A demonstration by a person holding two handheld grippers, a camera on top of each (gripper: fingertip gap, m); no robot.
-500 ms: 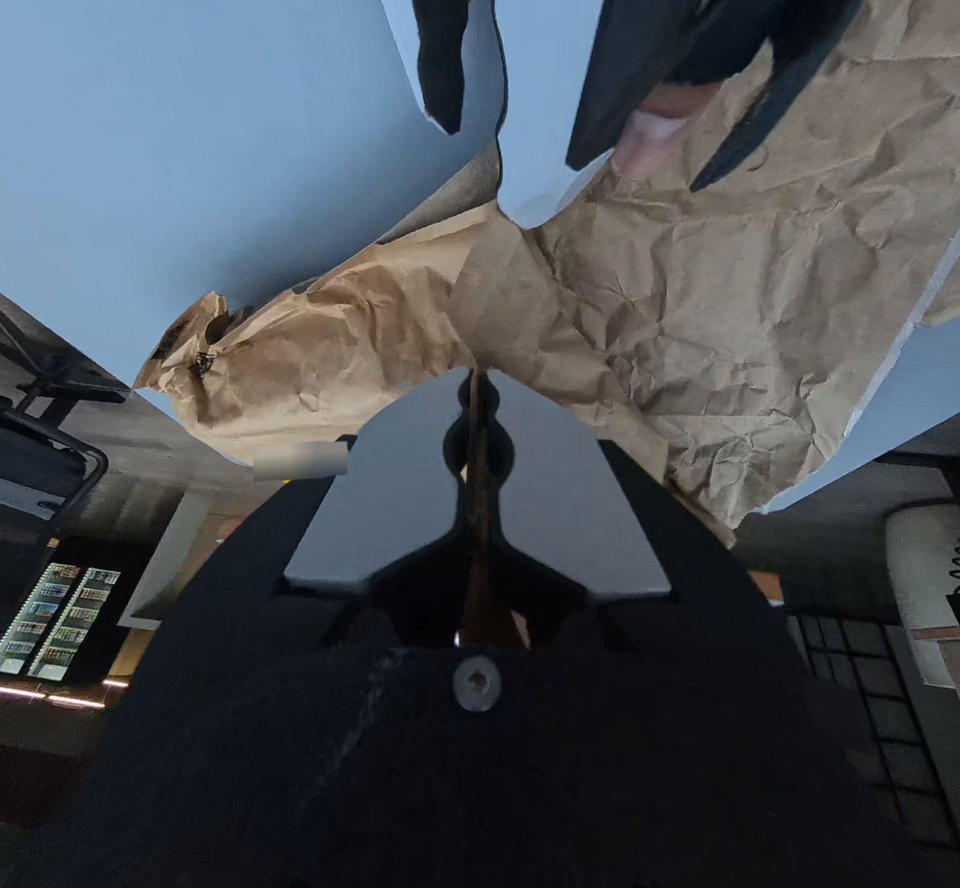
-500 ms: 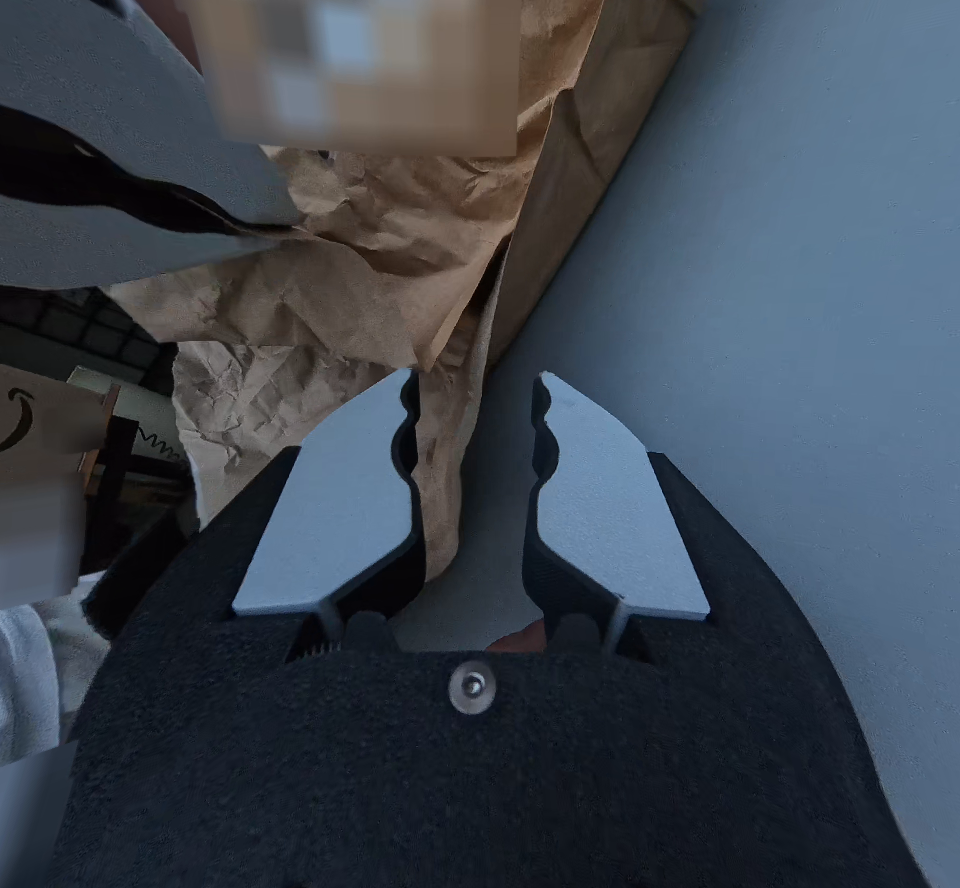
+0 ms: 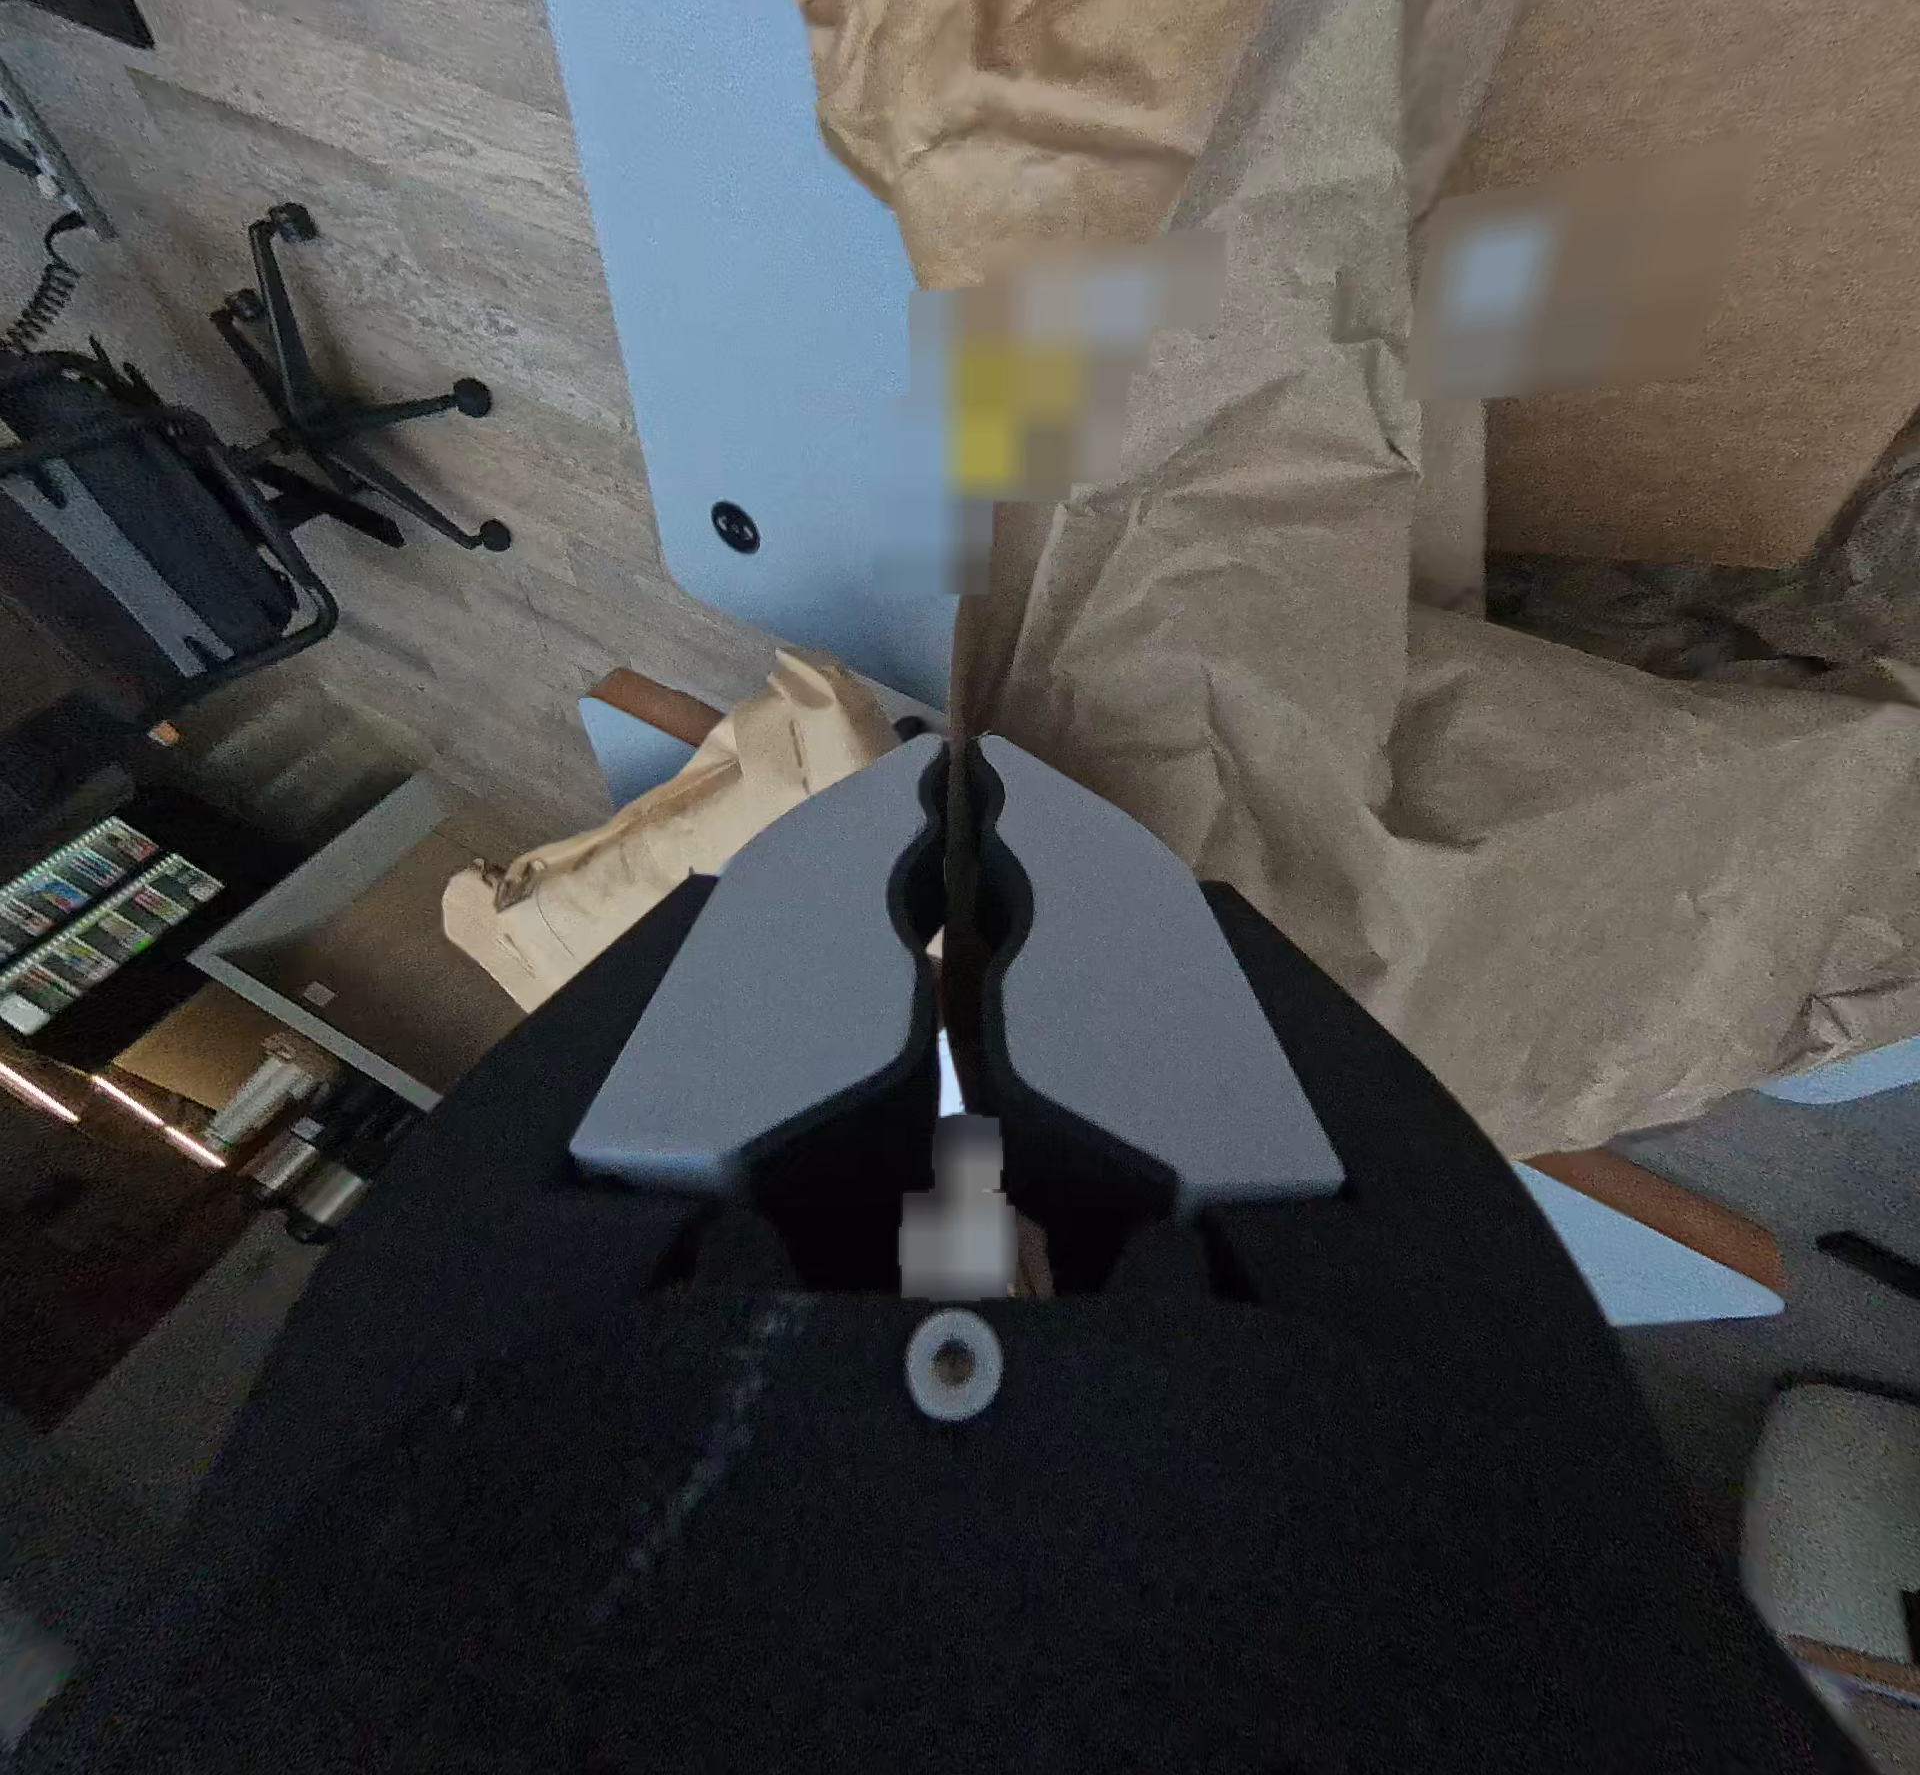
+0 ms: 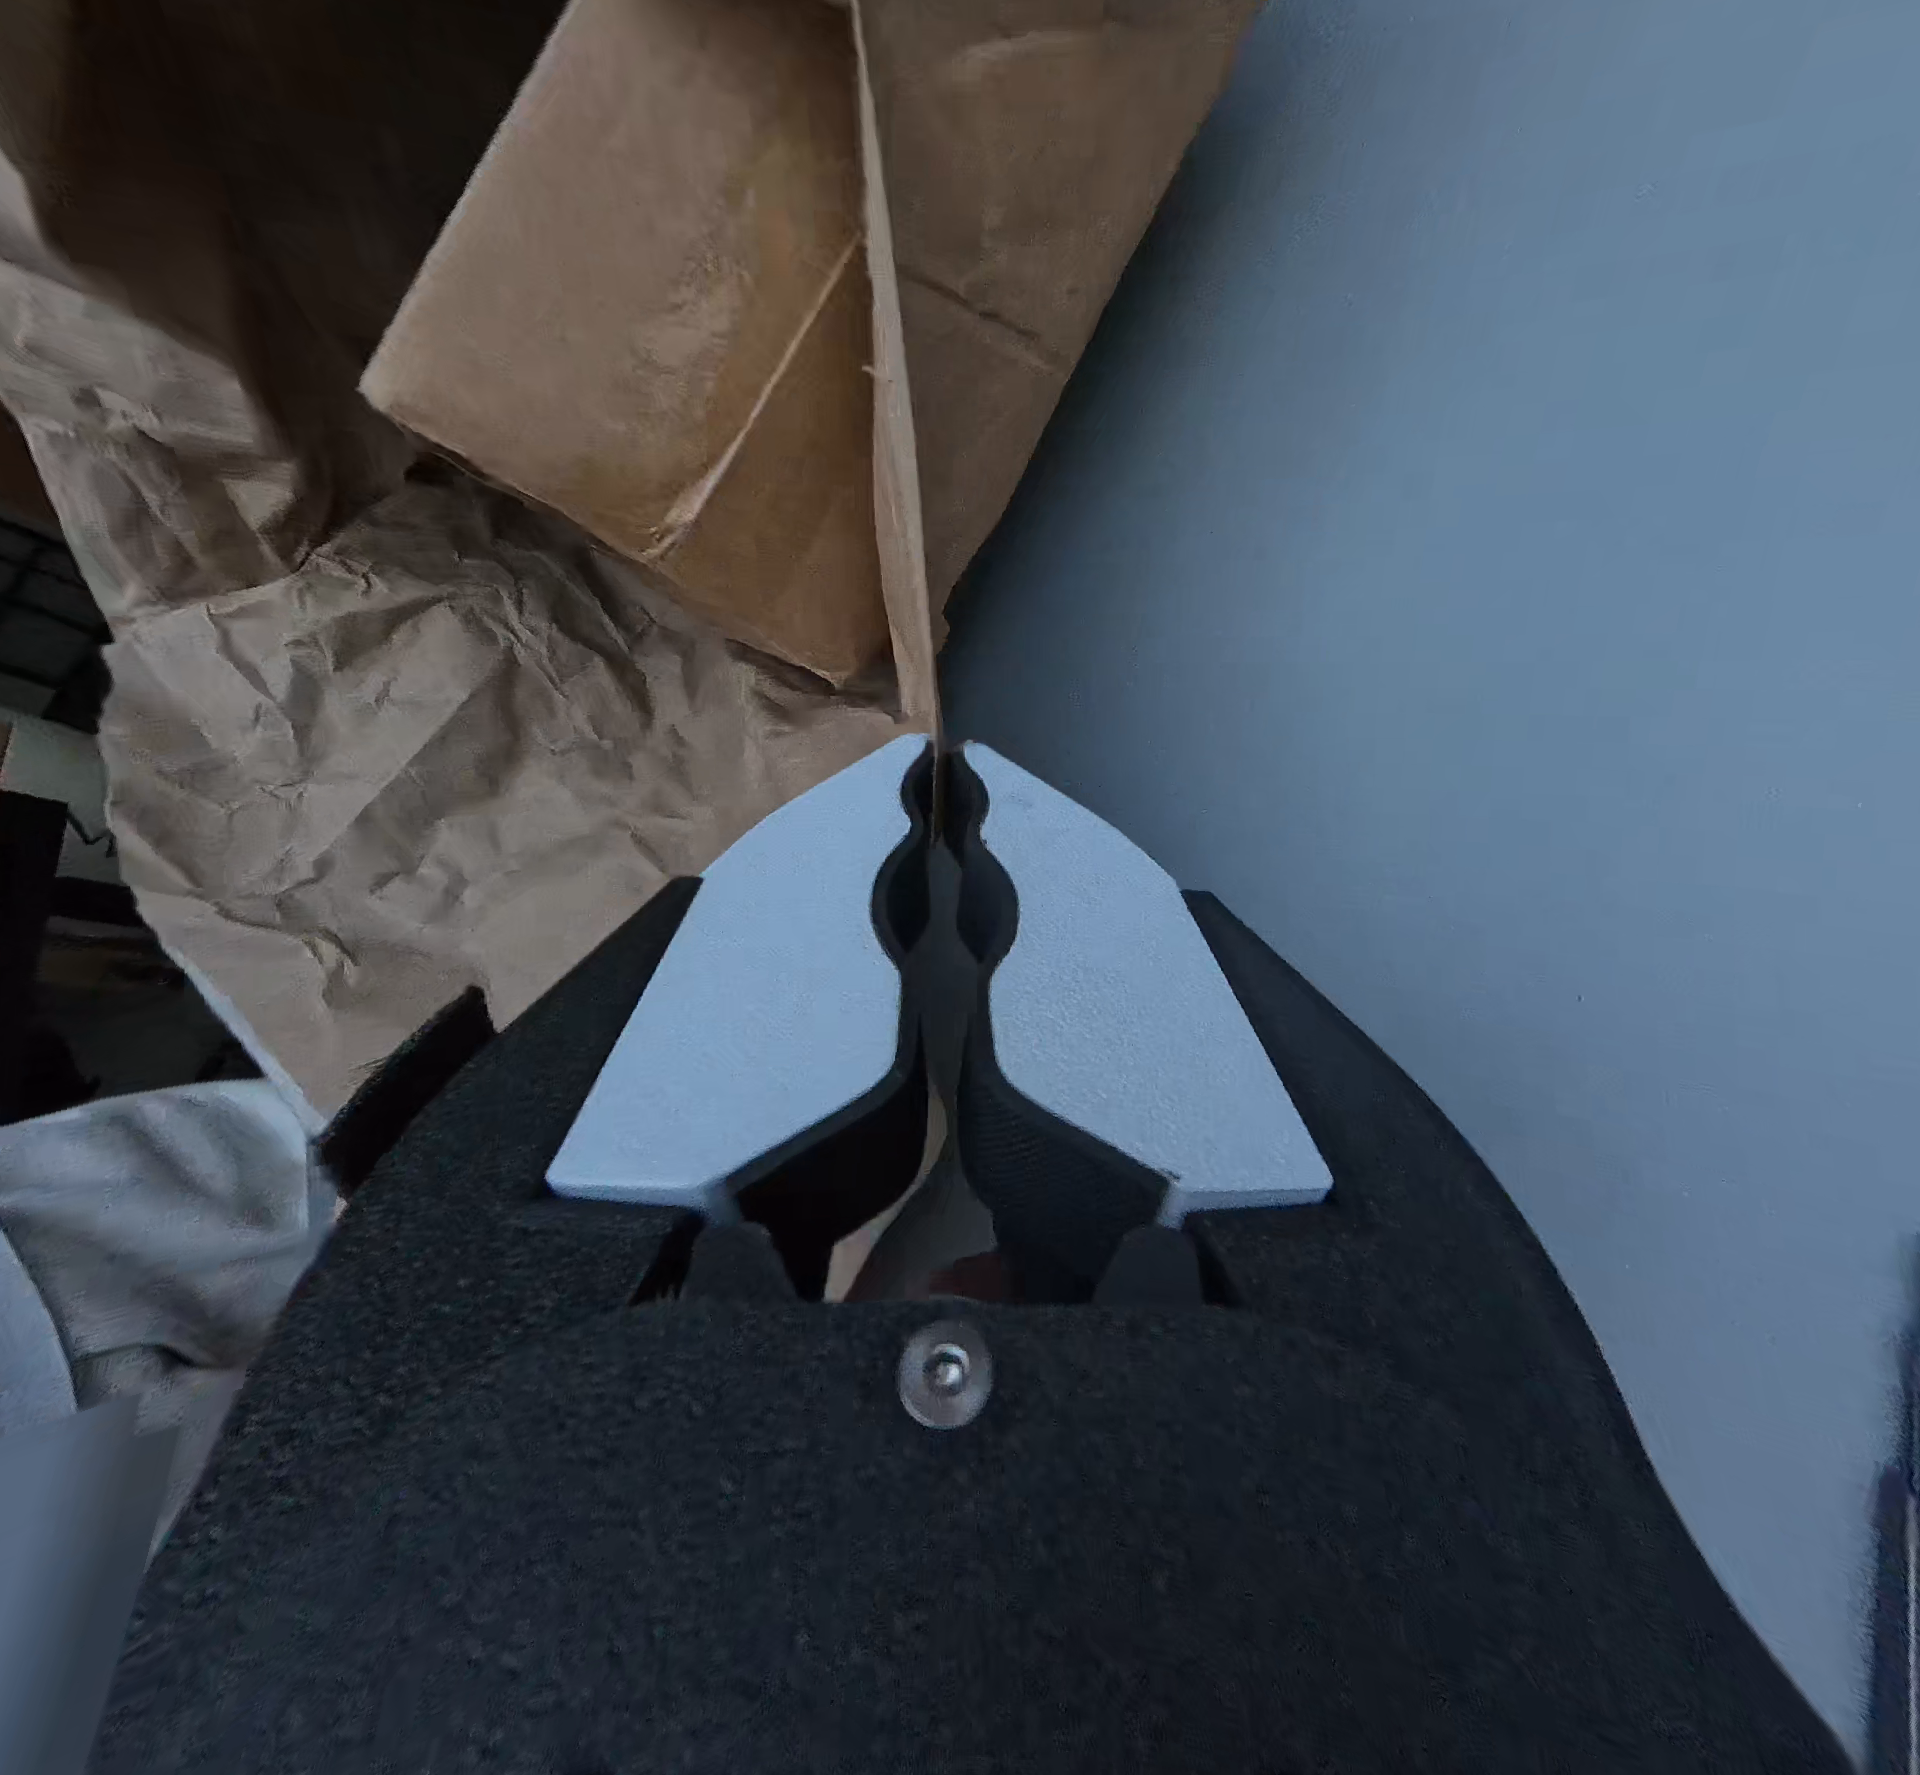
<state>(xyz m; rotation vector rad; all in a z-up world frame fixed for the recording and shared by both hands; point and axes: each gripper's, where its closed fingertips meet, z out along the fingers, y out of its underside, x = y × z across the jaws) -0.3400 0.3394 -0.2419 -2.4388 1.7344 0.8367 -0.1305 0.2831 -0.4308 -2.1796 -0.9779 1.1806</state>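
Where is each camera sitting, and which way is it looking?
Left wrist view: sits on the left gripper, looking along its shut fingers at brown paper, the table and the floor with an office chair.
Right wrist view: sits on the right gripper, looking along its shut fingers at a paper edge, a cardboard box and the table; a pale sleeve shows.
Both share the brown paper and the table.

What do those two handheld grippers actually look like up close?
Both match: the left gripper and right gripper each have a rough black body, two pale grey fingers with wavy black inner edges, and a small round silver fastener at the base. A light grey sleeve shows beside the right one.
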